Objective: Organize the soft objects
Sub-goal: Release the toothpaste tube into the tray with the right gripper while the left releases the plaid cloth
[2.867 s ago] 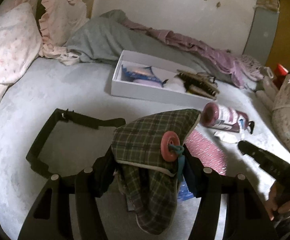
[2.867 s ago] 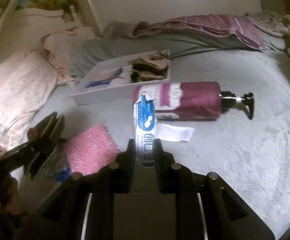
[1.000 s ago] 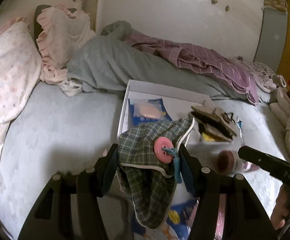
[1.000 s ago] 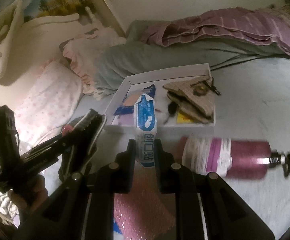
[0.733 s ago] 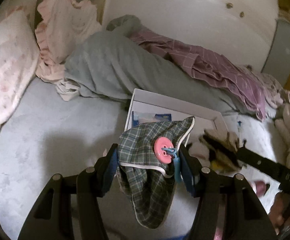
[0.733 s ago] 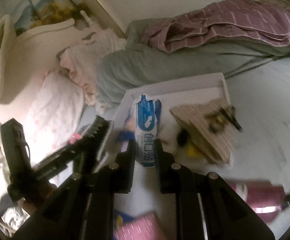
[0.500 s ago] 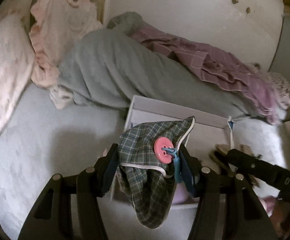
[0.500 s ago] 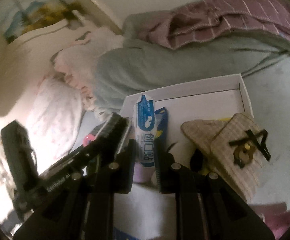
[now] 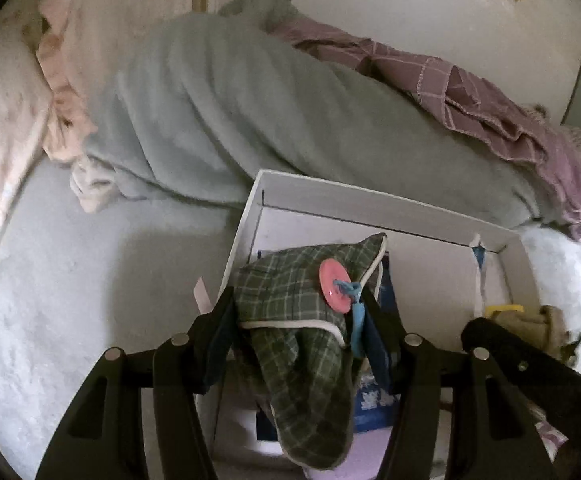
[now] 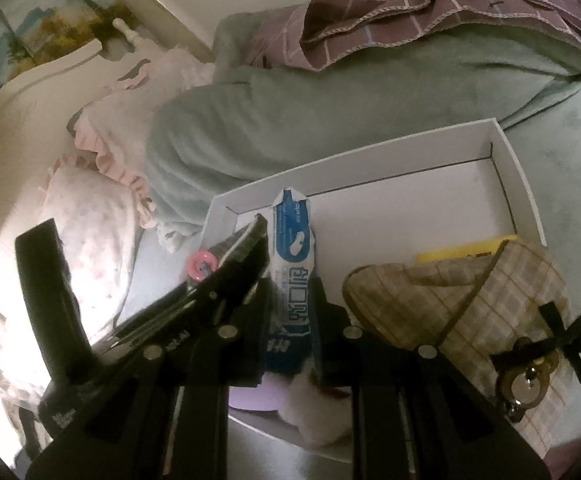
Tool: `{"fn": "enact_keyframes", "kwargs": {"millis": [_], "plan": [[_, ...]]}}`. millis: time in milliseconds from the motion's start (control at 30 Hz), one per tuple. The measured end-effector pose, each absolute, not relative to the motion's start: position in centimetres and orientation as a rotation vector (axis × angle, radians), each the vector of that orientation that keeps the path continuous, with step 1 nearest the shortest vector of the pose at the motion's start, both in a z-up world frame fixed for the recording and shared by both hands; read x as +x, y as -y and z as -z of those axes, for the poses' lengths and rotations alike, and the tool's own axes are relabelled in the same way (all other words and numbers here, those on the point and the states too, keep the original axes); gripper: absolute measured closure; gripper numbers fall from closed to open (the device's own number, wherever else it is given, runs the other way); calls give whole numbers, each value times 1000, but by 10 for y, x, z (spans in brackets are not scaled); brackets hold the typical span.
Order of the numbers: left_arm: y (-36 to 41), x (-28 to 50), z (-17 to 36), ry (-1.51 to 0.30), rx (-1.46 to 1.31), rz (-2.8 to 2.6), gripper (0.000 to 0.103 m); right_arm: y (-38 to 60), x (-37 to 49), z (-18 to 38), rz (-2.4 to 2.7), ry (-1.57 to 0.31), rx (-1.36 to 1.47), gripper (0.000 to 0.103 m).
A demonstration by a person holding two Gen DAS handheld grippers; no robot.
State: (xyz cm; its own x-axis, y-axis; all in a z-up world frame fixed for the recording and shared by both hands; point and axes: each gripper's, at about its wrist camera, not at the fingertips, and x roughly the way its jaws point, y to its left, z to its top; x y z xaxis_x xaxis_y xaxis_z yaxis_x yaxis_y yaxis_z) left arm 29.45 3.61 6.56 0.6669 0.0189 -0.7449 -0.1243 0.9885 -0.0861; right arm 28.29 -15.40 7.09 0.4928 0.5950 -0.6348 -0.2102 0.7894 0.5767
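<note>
Left gripper (image 9: 296, 312): jaws clamped on a green plaid fabric pouch with a pink button (image 9: 302, 344), which hangs over the near left end of the shallow white cardboard box (image 9: 370, 200).

Right gripper (image 10: 290, 300): jaws closed on a flat blue-and-white printed packet (image 10: 292, 264), held upright above the same box.

In the box, right side: beige checked cloth bag with a black clasp (image 10: 470, 300).

Behind the box: rumpled grey-green blanket (image 9: 250, 120), purple checked cloth (image 9: 470, 96) on top.

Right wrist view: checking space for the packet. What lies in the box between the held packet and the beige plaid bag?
In the right wrist view, bare white box floor separates the blue-and-white packet from the beige plaid bag; nothing lies there.
</note>
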Motion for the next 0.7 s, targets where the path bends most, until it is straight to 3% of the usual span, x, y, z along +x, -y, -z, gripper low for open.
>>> {"fn": "enact_keyframes", "kwargs": {"millis": [200,367,533,700], "plan": [[-22,294,-56,-727,-85,-158,44,155,285,-68,-529,-918,473,83],[-31,279,-61,-723,-127,-87,37,159,281,-67,-585,-901,490,80],[-41,257,-83,-692,-181,-29,27,163,277,-66,-633,-889,529,57],[-35,245,-99,-652,-127,-47,27,162,267,-76,-631,-856,494,49]]}}
